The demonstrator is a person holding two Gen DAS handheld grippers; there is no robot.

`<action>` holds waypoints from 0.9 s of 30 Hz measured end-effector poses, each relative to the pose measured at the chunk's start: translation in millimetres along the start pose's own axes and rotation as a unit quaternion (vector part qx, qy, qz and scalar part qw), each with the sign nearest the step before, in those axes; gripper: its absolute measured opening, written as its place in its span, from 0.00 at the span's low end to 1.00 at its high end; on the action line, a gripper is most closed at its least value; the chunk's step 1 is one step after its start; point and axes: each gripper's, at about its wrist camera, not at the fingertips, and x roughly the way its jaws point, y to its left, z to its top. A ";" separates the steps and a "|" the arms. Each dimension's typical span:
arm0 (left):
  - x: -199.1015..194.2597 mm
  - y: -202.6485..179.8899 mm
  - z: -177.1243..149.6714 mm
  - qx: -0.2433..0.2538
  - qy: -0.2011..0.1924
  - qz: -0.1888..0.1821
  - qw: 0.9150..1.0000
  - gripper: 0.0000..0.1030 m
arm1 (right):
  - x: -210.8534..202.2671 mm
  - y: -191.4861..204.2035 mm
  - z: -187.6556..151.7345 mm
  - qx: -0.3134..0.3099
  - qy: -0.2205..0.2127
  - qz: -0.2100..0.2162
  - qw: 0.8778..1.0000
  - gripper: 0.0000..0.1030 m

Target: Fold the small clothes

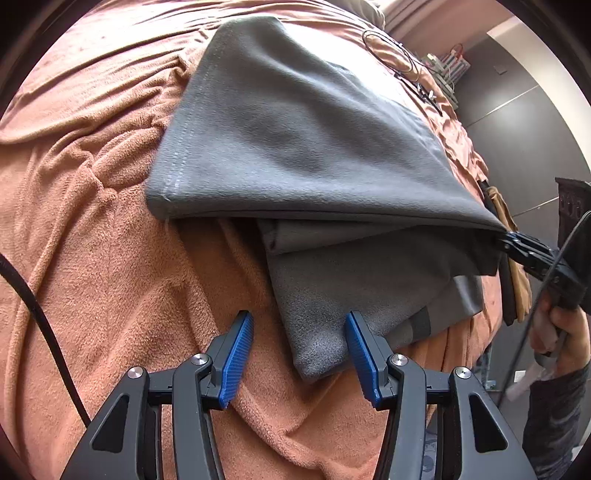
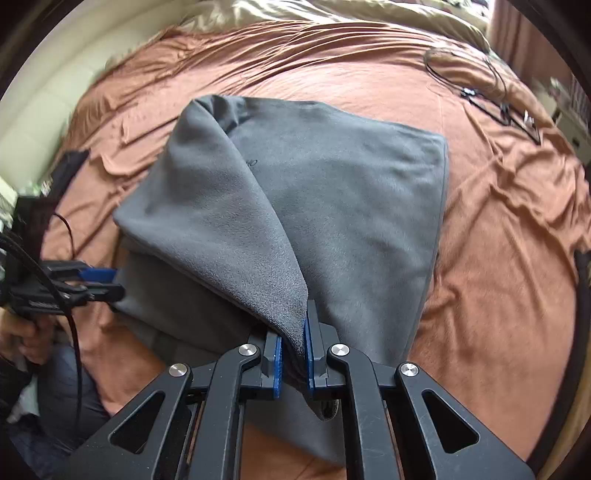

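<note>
A grey fleece garment (image 1: 295, 140) lies on a bed covered by an orange blanket (image 1: 92, 221). My left gripper (image 1: 298, 317) is open over the blanket, and the garment's near corner lies between its blue pads (image 1: 236, 354), closer to the right one. My right gripper (image 2: 293, 321) is shut on a fold of the garment (image 2: 369, 206) and holds that edge raised like a tent over the lower layers. In the left wrist view the right gripper (image 1: 508, 240) pinches the lifted corner at the far right. The left gripper (image 2: 107, 282) shows at the garment's left edge in the right wrist view.
Thin black cables (image 2: 498, 99) lie on the far side of the blanket (image 2: 498, 258). A thick black cable (image 1: 37, 314) crosses the near left. A hand (image 1: 565, 332) grips the right tool beyond the bed's edge. Cream bedding (image 2: 332, 11) is bunched at the far end.
</note>
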 end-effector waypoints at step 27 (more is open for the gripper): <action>4.7 1.9 0.9 0.015 0.013 0.005 1.000 0.43 | 1.6 -86.2 -76.0 0.154 0.006 0.090 0.984 0.05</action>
